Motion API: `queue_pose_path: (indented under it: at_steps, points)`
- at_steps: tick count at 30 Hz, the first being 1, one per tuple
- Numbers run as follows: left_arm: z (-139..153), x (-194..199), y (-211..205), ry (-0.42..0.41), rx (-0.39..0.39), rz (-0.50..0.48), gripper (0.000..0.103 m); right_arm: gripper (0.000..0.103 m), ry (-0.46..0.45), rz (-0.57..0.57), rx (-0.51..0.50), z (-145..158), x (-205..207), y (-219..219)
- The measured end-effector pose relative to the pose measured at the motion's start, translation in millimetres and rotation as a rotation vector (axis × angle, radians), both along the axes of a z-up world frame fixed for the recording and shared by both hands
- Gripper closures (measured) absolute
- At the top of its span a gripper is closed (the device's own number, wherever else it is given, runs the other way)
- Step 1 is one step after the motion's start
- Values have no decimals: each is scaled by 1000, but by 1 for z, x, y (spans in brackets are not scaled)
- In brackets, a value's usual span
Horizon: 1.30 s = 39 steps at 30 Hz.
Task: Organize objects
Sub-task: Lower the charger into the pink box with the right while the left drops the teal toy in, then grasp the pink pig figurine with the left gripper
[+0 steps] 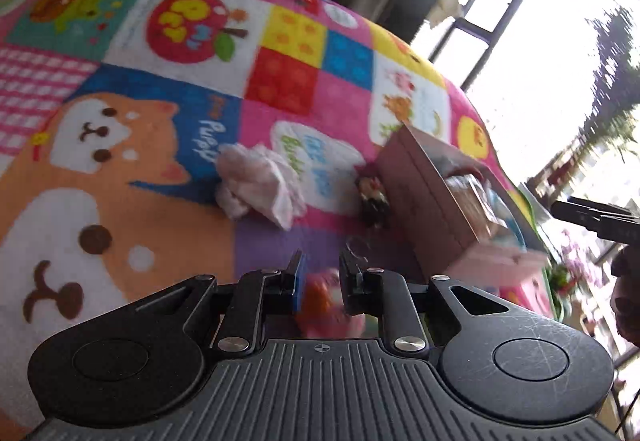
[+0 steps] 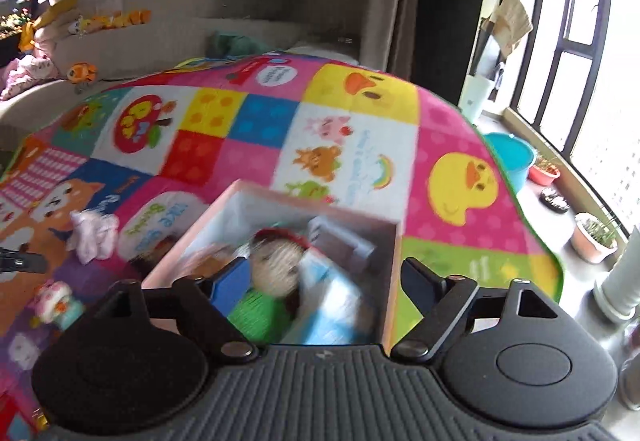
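My left gripper is shut on a small pink and orange toy just above the colourful play mat. That toy also shows in the right wrist view, with the left gripper's tip beside it. A pink box lies on the mat to the right. My right gripper is open above the box; a doll with a red hat and other toys lie inside. A crumpled white cloth and a small dark figure lie on the mat left of the box.
A sofa with plush toys runs behind the mat. To the right are a window, a teal bucket and plant pots on the floor. The right gripper's tip shows at the right edge.
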<state>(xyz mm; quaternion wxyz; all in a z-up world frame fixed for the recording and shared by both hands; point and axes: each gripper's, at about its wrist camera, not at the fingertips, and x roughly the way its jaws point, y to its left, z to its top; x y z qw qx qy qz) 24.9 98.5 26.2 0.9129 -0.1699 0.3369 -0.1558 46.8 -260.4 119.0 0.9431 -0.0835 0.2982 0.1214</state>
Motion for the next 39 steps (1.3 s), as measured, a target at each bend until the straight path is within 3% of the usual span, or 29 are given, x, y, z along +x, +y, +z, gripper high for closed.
queue_pose_path:
  at_steps: [4,8,11,14,16,19,21,24,29,31,36,39]
  points:
    - [6,-26,-14,-113,101,-63,82,16,45,63,50,-32,-43,25]
    - [6,-38,-11,-123,76,-31,82,13,130,50,139,-72,-69,37]
    - [6,-43,-16,-135,107,-30,82,13,166,-35,164,-96,-72,39]
    - [7,-48,-28,-123,163,-45,82,12,152,-97,172,-105,-75,35]
    - [6,-53,-33,-93,174,-55,82,4,142,-128,178,-106,-77,31]
    - [-8,-54,-37,24,132,-80,82,0,145,-148,187,-107,-76,29]
    - [-19,-53,-43,88,165,-84,83,0,144,-152,161,-108,-74,33]
    - [-18,-53,-55,56,254,-101,81,0,145,-151,114,-110,-75,40]
    - [-16,-40,-67,50,281,-94,75,0,150,-147,94,-110,-74,42]
    - [-16,-37,-72,44,294,-95,72,0,153,-146,82,-111,-74,43]
    - [-17,-36,-93,25,335,-145,36,0,156,-143,80,-111,-73,43]
    - [-19,-35,-98,20,319,-155,22,0,154,-143,81,-111,-74,43]
